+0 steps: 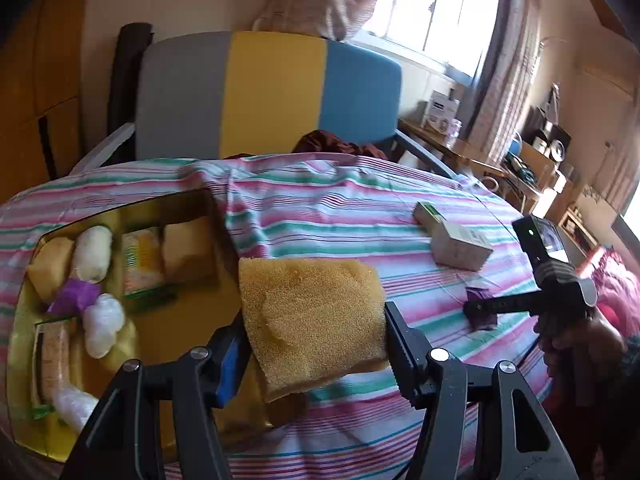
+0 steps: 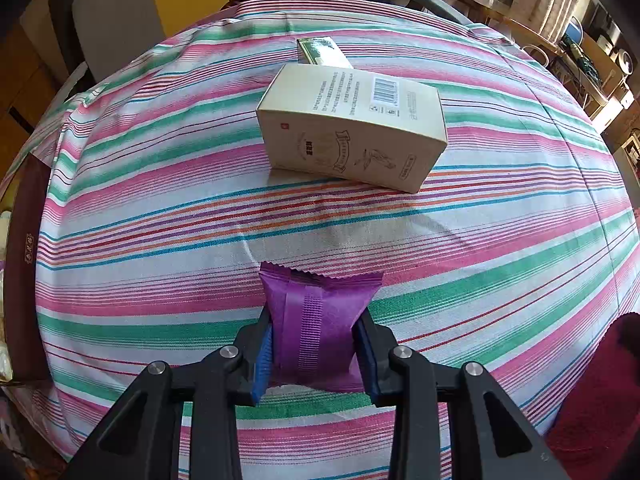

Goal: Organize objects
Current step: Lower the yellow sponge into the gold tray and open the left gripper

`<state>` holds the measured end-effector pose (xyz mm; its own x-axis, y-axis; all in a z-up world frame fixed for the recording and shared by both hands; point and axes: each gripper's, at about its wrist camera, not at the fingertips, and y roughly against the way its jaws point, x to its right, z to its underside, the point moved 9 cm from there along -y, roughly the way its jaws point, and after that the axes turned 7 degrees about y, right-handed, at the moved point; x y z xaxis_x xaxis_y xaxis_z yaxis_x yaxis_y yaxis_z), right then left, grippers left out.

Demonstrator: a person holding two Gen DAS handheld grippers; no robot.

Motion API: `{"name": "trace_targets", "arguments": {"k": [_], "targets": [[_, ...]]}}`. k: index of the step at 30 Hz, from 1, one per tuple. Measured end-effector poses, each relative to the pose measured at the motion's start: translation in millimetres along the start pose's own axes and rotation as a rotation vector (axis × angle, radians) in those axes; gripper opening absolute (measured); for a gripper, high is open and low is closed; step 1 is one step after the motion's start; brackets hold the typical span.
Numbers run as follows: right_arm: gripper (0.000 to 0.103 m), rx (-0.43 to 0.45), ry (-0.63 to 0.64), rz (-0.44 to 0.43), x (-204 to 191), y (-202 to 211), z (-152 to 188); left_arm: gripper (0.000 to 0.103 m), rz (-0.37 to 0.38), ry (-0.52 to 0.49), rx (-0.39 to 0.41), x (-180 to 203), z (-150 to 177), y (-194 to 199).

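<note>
My left gripper (image 1: 314, 344) is shut on a yellow sponge (image 1: 312, 312), held just right of the gold tray (image 1: 192, 320). The tray holds white wrapped items (image 1: 94, 254), a purple packet (image 1: 76, 296), a snack pack (image 1: 142, 260) and a sponge (image 1: 50, 268). My right gripper (image 2: 316, 350) is shut on a purple packet (image 2: 316, 328) low over the striped cloth. In the left wrist view the right gripper (image 1: 480, 308) is at the right, by the packet (image 1: 482, 316). A beige box (image 2: 352, 128) and a green box (image 2: 322, 52) lie beyond.
The striped cloth (image 2: 160, 208) covers the table. A grey, yellow and blue chair (image 1: 272, 92) stands behind it. A dark red cloth (image 2: 600, 400) lies at the right edge. The beige box (image 1: 460, 246) sits between both grippers. Shelves with clutter (image 1: 540, 152) stand at the far right.
</note>
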<state>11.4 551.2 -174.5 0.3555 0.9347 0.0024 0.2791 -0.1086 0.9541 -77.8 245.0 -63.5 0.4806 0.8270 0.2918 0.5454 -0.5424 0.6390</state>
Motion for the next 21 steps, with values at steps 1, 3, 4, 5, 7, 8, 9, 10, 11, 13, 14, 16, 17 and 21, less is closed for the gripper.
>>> {"name": "trace_targets", "arguments": {"k": [1, 3, 4, 5, 7, 8, 9, 10, 11, 13, 14, 16, 17, 21], "targets": [[0.036, 0.000, 0.002, 0.002, 0.7, 0.0, -0.4, 0.062, -0.024, 0.031, 0.004, -17.5, -3.6, 4.0], [0.036, 0.000, 0.004, 0.005, 2.3, 0.1, -1.2, 0.062, -0.072, 0.083, 0.005, -50.3, -7.1, 8.6], [0.036, 0.000, 0.006, 0.006, 3.1, 0.2, -1.7, 0.062, -0.102, 0.103, -0.001, -69.0, -7.1, 8.8], [0.035, 0.000, 0.007, 0.008, 4.0, 0.3, -2.2, 0.062, -0.131, 0.113, -0.009, -84.3, -5.9, 8.1], [0.035, -0.001, 0.011, 0.011, 5.6, 0.3, -3.2, 0.062, -0.194, 0.141, -0.031, -117.3, -1.9, 4.6], [0.035, -0.001, 0.011, 0.011, 6.7, 0.3, -3.7, 0.062, -0.215, 0.153, -0.044, -130.0, 1.0, 3.0], [0.035, -0.001, 0.010, 0.011, 7.7, 0.3, -4.3, 0.062, -0.240, 0.166, -0.047, -142.4, 3.0, 2.5], [0.035, -0.001, 0.011, 0.011, 8.8, 0.2, -4.9, 0.062, -0.263, 0.172, -0.050, -153.1, 5.0, 1.8], [0.035, -0.001, 0.011, 0.012, 10.0, 0.3, -5.4, 0.062, -0.275, 0.174, -0.054, -160.7, 6.3, 0.7], [0.035, -0.001, 0.013, 0.014, 15.5, 1.1, -4.2, 0.062, -0.297, 0.176, -0.056, -171.5, 8.1, -0.9], [0.035, -0.001, 0.014, 0.015, 16.8, 1.1, -4.7, 0.062, -0.307, 0.174, -0.061, -175.4, 8.9, -3.1], [0.035, 0.000, 0.015, 0.017, 19.7, 1.2, -5.8, 0.063, -0.318, 0.182, -0.082, -183.0, 12.4, -8.3], [0.036, 0.000, 0.015, 0.017, 21.2, 1.2, -6.4, 0.065, -0.317, 0.186, -0.092, -185.5, 14.8, -10.9], [0.035, 0.000, 0.015, 0.017, 21.9, 1.8, -6.4, 0.068, -0.343, 0.190, -0.113, -194.2, 24.7, -12.2]]}}
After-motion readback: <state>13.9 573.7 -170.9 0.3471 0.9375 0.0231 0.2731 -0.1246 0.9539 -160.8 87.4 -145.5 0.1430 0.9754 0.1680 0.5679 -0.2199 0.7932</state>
